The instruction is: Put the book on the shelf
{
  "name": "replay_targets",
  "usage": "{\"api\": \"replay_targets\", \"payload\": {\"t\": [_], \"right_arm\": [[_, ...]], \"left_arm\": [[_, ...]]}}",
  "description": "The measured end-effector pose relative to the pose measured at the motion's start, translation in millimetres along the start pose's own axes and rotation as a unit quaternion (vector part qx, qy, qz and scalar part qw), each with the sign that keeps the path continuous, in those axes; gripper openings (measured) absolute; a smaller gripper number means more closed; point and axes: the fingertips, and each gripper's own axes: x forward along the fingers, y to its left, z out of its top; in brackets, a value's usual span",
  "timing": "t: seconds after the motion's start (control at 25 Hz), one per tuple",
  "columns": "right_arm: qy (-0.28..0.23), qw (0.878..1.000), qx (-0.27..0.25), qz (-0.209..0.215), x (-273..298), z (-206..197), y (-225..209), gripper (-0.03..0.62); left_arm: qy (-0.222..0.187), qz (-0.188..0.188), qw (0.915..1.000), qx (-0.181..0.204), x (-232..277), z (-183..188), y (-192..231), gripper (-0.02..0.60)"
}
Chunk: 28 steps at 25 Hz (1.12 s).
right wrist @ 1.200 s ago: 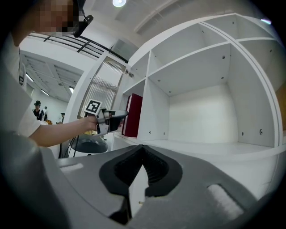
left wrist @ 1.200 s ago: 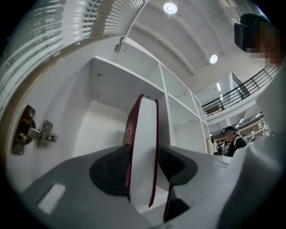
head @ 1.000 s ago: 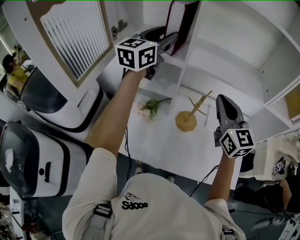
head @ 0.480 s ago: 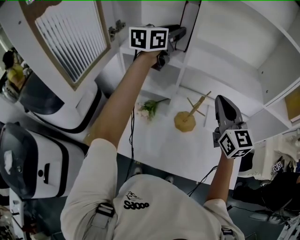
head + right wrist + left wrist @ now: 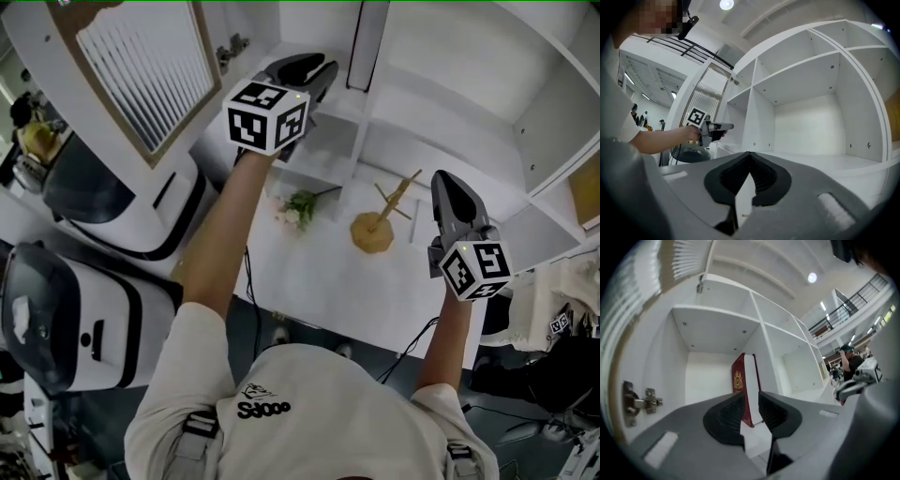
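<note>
A dark red book [image 5: 739, 376] with a gold crest stands upright in a white shelf compartment [image 5: 708, 362], against its right divider. The head view shows the book [image 5: 359, 47] as a thin dark edge at the top. My left gripper [image 5: 323, 70] hangs just in front of that compartment, apart from the book. Its jaws [image 5: 751, 401] have just been closing and stand a narrow gap apart, with nothing between them. Lower right, my right gripper [image 5: 446, 180] is held level over the white table; its pads [image 5: 750, 157] meet and hold nothing.
A wooden stand [image 5: 373, 234] and a small flower sprig [image 5: 298, 208] lie on the table below the shelf. A louvred cabinet door [image 5: 141, 75] stands open at left, its hinge [image 5: 640, 401] beside the compartment. White machines [image 5: 94, 309] sit at lower left.
The left gripper carried the book into the compartment, let go and drew back toward me. The book stays upright on the shelf. The right gripper has not moved.
</note>
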Motion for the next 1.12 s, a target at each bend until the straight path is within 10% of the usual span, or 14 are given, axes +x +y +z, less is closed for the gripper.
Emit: {"api": "replay_targets", "payload": {"t": [0.56, 1.12], "right_arm": [[-0.017, 1.000, 0.003, 0.024, 0.1, 6.2, 29.6, 0.002], [0.003, 0.999, -0.028, 0.026, -3.3, -5.2, 43.3, 0.002]], "left_arm": [[0.002, 0.078, 0.9969, -0.002, -147.9, -67.5, -52.7, 0.015], [0.011, 0.078, 0.9968, 0.013, -163.6, -75.4, -76.2, 0.015]]}}
